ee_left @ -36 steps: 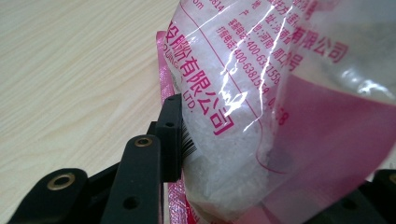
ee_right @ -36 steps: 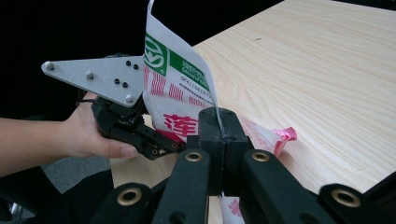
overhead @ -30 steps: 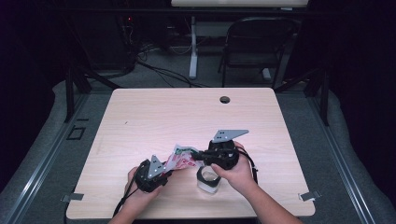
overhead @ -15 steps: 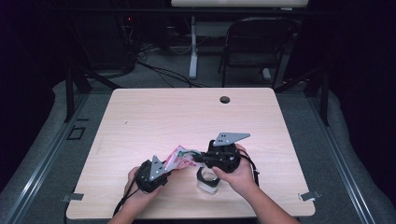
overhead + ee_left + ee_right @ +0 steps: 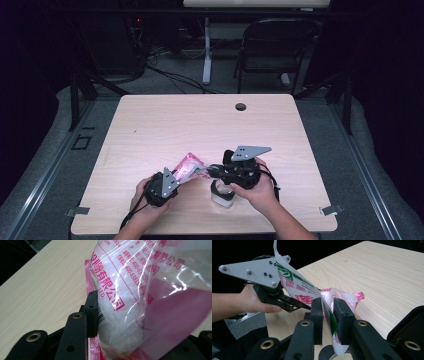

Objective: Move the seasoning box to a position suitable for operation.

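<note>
A pink-and-clear plastic bag [image 5: 189,163] of white granules hangs just above the table's near half, held between both grippers. My left gripper [image 5: 181,178] is shut on the bag's lower part; in the left gripper view the bag [image 5: 140,290] bulges between the jaws, with my left gripper [image 5: 147,325] wide around it. My right gripper [image 5: 208,171] is shut on the bag's flat edge, and in the right gripper view its pads [image 5: 317,312] pinch the printed film [image 5: 325,307]. A small clear round container [image 5: 222,196] stands under the right hand.
The wooden table [image 5: 200,125] has a round cable hole [image 5: 241,106] near its far edge. A black chair [image 5: 275,45] and cables lie on the floor beyond the table. The left hand and its grey plate [image 5: 257,267] appear in the right gripper view.
The right gripper has drifted slightly toward the near edge. Both grippers keep their hold on the bag, and the left one has barely moved.
</note>
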The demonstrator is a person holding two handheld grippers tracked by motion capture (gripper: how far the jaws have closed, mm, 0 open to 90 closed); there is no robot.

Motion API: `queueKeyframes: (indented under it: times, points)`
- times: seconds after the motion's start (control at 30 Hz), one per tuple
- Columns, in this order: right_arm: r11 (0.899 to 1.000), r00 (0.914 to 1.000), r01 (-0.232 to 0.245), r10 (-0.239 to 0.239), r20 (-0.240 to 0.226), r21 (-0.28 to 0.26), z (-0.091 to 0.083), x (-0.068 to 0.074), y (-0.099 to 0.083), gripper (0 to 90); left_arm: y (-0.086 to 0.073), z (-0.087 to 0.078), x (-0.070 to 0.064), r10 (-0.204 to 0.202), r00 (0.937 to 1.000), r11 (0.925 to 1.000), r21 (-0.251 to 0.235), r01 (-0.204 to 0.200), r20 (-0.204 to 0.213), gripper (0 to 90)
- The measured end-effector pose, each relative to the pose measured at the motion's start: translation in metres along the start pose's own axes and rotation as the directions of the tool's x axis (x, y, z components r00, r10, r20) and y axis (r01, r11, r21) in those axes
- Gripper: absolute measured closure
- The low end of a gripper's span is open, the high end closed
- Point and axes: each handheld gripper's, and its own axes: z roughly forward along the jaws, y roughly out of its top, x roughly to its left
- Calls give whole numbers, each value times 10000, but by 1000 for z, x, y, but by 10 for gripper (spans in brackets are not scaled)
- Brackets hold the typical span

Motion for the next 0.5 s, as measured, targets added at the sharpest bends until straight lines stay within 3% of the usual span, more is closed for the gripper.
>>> queueKeyframes:
  times: [0.2,0.5]
  points:
    - [9997,9996,245,-244,124,-76,-4,6,2,771,4,-3,2,239,9994,9996,-137,-242,-235,641]
    - [9999,9988,144,-141,470,-70,-10,5,-1,883,10,-3,0,696,9956,9971,-249,-712,-630,642]
